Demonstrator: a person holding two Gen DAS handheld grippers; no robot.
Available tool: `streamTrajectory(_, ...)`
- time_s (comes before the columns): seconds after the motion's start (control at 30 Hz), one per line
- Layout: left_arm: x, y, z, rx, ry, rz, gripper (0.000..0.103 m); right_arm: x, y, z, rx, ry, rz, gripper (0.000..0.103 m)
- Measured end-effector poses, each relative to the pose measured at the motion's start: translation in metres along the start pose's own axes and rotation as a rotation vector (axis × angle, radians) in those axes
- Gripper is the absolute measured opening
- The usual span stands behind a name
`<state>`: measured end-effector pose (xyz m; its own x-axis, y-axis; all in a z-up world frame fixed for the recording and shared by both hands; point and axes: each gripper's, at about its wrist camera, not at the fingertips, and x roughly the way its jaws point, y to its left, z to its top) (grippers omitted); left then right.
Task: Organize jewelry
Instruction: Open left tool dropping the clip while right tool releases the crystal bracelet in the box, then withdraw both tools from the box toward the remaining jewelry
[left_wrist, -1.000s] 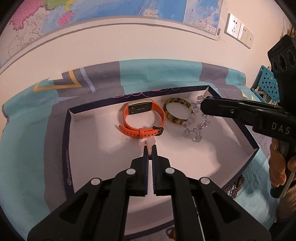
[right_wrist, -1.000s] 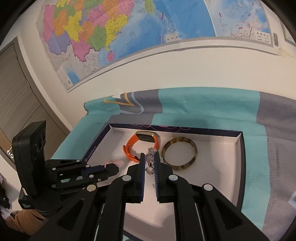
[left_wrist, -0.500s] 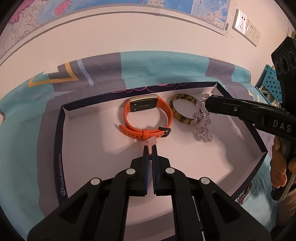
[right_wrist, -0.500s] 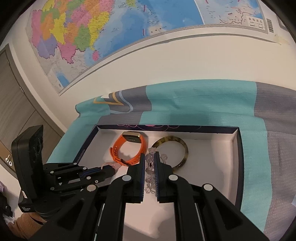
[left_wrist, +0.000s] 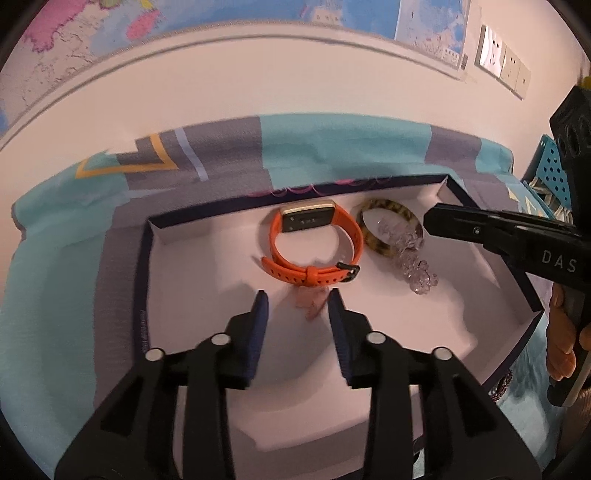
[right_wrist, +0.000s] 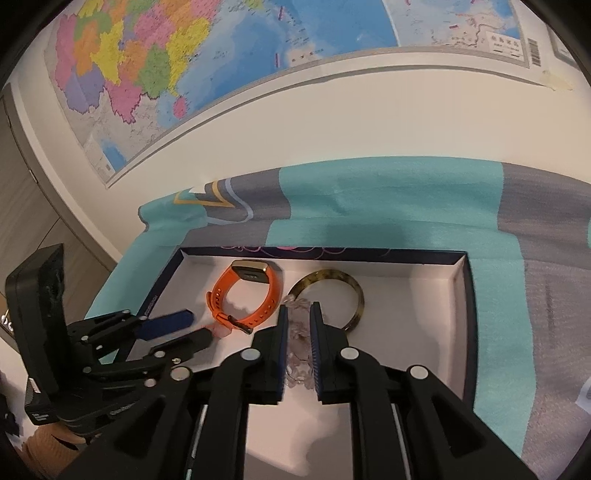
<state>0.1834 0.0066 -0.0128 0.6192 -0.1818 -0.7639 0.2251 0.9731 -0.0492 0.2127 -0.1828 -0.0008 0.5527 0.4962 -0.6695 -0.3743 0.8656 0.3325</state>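
Nearest in the left wrist view, the left gripper (left_wrist: 297, 301) is seen with its jaws spread wide, nothing being held between them; a small pale pink piece (left_wrist: 314, 304) lies on the white floor of the box (left_wrist: 144, 280) between the fingertips, closer to the right one, and whether it touches that finger cannot be told. In the right wrist view the right gripper (right_wrist: 297, 314) is seen with its jaws drawn narrow around a clear crystal bead bracelet (right_wrist: 297, 332), which is gripped between the blue pads; in the left wrist view the lower end of the same beads (left_wrist: 417, 273) appears to rest on the box floor below the black finger. Just beyond the left gripper, an orange watch (left_wrist: 314, 243) is laid on its side inside the box, its gold-edged face turned toward the far wall and its buckle toward the gripper. Just beside the watch, on its right, a tortoiseshell bangle (left_wrist: 373, 243) is laid flat, partly overlapped by the crystal beads. The box is dark blue outside, white inside, and is set on a cloth (left_wrist: 332, 147) of teal and grey blocks. Farther back, a pale wall is seen, on which a coloured map (right_wrist: 184, 62) is hung, and white wall sockets (left_wrist: 504, 61) are mounted at the upper right in the left wrist view.
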Motion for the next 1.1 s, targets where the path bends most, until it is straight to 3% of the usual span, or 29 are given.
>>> streamTrajectory(0.13,-0.02,0.005,-0.002,-0.013,-0.048,0.017,0.04,-0.01,-0.001,-0.002,0.007,-0.01,-0.003,0.024)
streamTrajectory(0.3,-0.047,0.007,-0.018,-0.005,-0.091,0.027,0.043,-0.034,0.006,-0.013,-0.045,-0.03,-0.016,0.025)
streamTrajectory(0.4,-0.064,0.005,-0.032,0.006,-0.112,0.001,0.047,-0.053,0.014,-0.025,-0.091,-0.04,-0.003,0.028)
streamTrajectory(0.47,-0.075,0.005,-0.042,0.007,-0.127,-0.031,0.05,-0.066,0.02,-0.037,-0.133,-0.041,0.008,0.036)
streamTrajectory(0.63,-0.091,-0.006,-0.071,0.055,-0.131,-0.054,0.052,-0.091,0.026,-0.069,-0.186,-0.03,0.027,0.036)
streamTrajectory(0.8,-0.092,-0.006,-0.091,0.041,-0.106,-0.084,0.054,-0.091,0.02,-0.103,-0.186,0.024,-0.025,0.036)
streamTrajectory(1.1,-0.088,-0.023,-0.109,0.073,-0.07,-0.093,0.055,-0.08,0.014,-0.125,-0.143,0.062,-0.043,0.034)
